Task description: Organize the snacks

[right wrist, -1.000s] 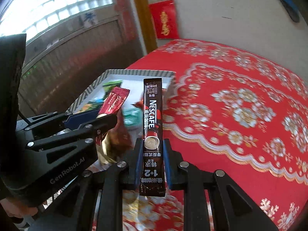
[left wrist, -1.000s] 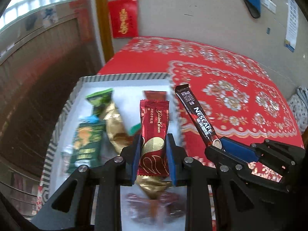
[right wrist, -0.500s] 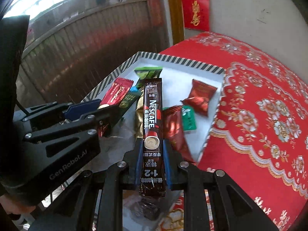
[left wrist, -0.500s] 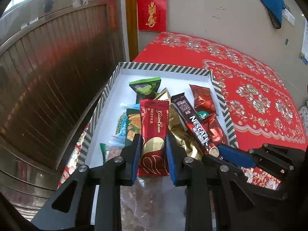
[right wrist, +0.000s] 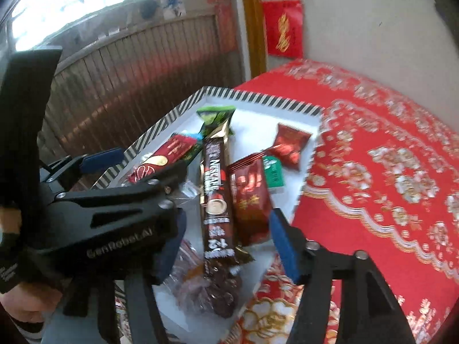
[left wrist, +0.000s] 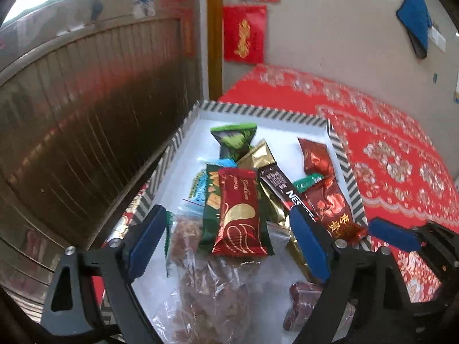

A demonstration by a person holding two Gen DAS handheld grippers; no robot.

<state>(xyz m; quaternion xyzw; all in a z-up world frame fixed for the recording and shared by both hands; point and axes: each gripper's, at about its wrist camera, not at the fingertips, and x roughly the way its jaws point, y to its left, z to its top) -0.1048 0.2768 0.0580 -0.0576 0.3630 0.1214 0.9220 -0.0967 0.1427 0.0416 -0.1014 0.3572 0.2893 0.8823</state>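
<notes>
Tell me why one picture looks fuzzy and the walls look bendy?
Right wrist view: motion blur smears the Nescafe stick and red tablecloth; bright window glare top left. Left wrist view: sharper, the red wafer bar reads clearly. Both views: the fisheye lens curves straight edges.

Glossy foil wrappers: red bar [left wrist: 240, 215], gold packet [left wrist: 259, 154], coffee stick [right wrist: 216, 197]. Clear crinkled plastic bag [left wrist: 209, 292]. Bench cloth [left wrist: 396, 154] red, patterned, woven-looking. Tongs' frames matt black plastic, blue pads [left wrist: 308, 242] ribbed.
</notes>
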